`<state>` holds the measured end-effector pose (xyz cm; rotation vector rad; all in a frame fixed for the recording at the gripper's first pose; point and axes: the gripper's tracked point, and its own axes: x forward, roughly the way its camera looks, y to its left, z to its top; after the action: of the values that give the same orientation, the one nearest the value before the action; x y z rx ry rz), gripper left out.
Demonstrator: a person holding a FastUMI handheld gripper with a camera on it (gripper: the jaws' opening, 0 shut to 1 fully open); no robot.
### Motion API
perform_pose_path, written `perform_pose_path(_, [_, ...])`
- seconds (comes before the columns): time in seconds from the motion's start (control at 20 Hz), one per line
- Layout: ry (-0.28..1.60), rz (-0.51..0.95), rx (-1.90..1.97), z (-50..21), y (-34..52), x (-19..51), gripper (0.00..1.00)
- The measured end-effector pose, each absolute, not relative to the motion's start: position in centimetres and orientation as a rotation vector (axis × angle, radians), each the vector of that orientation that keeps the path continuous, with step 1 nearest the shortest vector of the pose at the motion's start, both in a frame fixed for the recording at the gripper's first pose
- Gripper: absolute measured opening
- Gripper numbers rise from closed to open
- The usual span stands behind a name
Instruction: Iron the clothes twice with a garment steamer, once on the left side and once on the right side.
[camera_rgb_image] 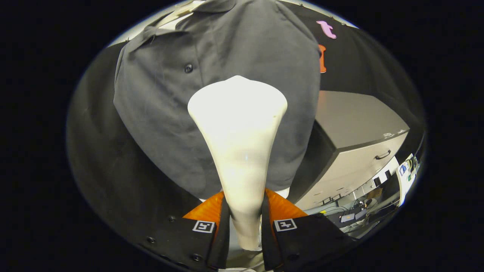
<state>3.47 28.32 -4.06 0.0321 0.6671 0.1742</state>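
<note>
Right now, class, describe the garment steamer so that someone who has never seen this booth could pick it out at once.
Find the dark grey button-up shirt hanging before the booth's black wall. In front of it stands the garment steamer, its narrow handle clamped between the fingers of the gripper. Unlike the boxy grey cabinet beside the shirt, it is smooth, cream-white, and flares upward into a broad head.

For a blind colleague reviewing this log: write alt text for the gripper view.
The gripper is shut on a white garment steamer, whose wide head lies against a dark grey buttoned shirt hanging ahead. A grey cabinet stands beside the shirt.
</note>
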Motion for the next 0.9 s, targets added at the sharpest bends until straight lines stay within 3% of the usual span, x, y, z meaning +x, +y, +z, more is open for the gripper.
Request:
perform_pose_path(0.45, [0.392, 0.101, 0.088, 9.9, 22.6, 2.0, 0.43])
perform_pose_path(0.9, [0.250, 0.072, 0.082, 16.9, 19.3, -0.8, 0.43])
